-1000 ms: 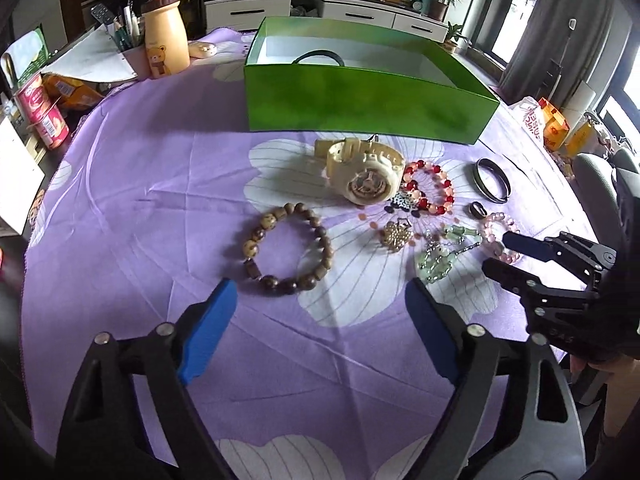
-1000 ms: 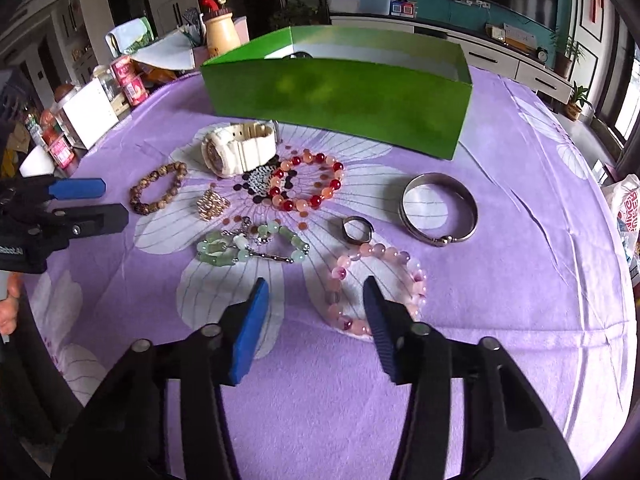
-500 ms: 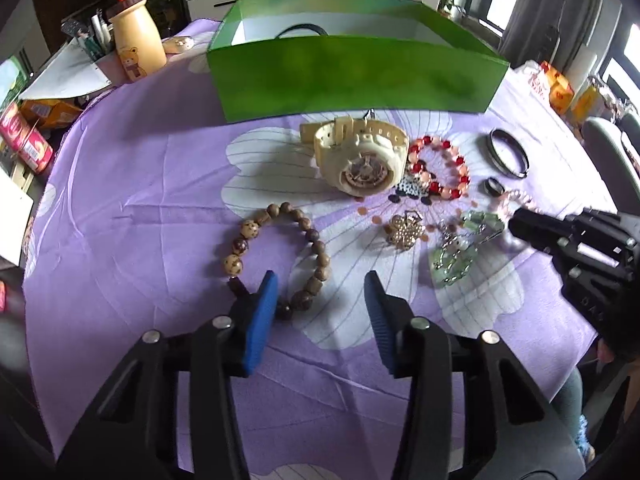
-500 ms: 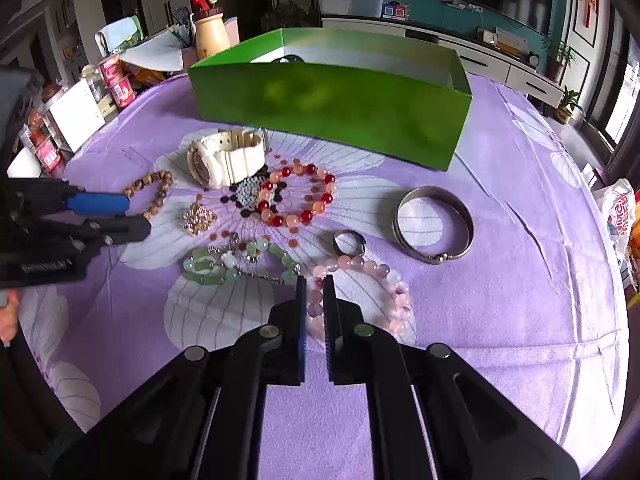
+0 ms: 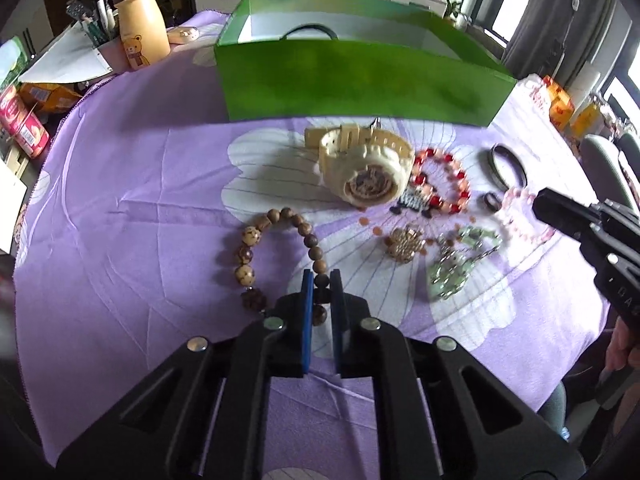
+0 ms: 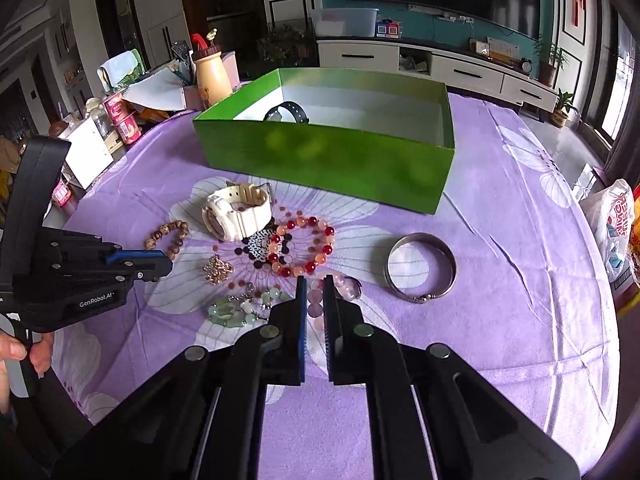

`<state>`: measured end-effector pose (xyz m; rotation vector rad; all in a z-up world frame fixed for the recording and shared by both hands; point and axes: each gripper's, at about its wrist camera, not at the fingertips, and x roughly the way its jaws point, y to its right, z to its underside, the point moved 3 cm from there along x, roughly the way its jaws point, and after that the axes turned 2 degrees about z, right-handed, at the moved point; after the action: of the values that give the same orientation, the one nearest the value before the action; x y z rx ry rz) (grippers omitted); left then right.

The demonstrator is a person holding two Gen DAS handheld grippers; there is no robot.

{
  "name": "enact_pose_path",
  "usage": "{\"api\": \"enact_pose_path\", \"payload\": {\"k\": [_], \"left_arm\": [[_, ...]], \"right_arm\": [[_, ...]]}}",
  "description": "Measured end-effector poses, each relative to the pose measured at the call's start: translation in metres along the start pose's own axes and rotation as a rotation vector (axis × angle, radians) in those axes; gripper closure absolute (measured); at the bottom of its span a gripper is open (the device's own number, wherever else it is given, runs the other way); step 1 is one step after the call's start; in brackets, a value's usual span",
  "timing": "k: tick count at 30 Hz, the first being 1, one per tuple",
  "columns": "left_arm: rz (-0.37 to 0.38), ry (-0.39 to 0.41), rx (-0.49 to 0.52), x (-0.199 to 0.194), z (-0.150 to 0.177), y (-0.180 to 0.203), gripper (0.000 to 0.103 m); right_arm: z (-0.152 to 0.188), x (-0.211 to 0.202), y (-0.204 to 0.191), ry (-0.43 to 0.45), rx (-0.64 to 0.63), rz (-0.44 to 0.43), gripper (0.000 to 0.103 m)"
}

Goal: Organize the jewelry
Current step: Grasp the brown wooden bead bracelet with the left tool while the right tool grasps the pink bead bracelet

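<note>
Left wrist, tongs seemingly pinching wooden bracelet

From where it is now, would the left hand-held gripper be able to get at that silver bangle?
Probably not easily. The left hand-held gripper is shut on the wooden bead bracelet, and the silver bangle lies on the far side, past the right hand-held gripper.

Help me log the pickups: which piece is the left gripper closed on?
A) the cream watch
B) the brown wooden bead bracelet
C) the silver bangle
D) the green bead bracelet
B: in the left wrist view the left gripper pinches a bead of the brown wooden bead bracelet.
</note>
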<state>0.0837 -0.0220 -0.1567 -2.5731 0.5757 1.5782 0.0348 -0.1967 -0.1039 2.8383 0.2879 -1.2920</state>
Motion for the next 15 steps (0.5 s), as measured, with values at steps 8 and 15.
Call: {"api": "enact_pose_path", "payload": {"k": [8,15], "left_arm": [[0.091,0.104,-0.062,-0.041,-0.025,-0.003,0.096],[0.172,0.131,-0.094,-0.056,-0.044,-0.004,0.096]], "right_arm": [[-0.017,-0.018,-0.007,0.052,-0.006,-0.028,0.096],[-0.036,-0.031,-0.007,0.082,0.022,-0.083,0.096]]}}
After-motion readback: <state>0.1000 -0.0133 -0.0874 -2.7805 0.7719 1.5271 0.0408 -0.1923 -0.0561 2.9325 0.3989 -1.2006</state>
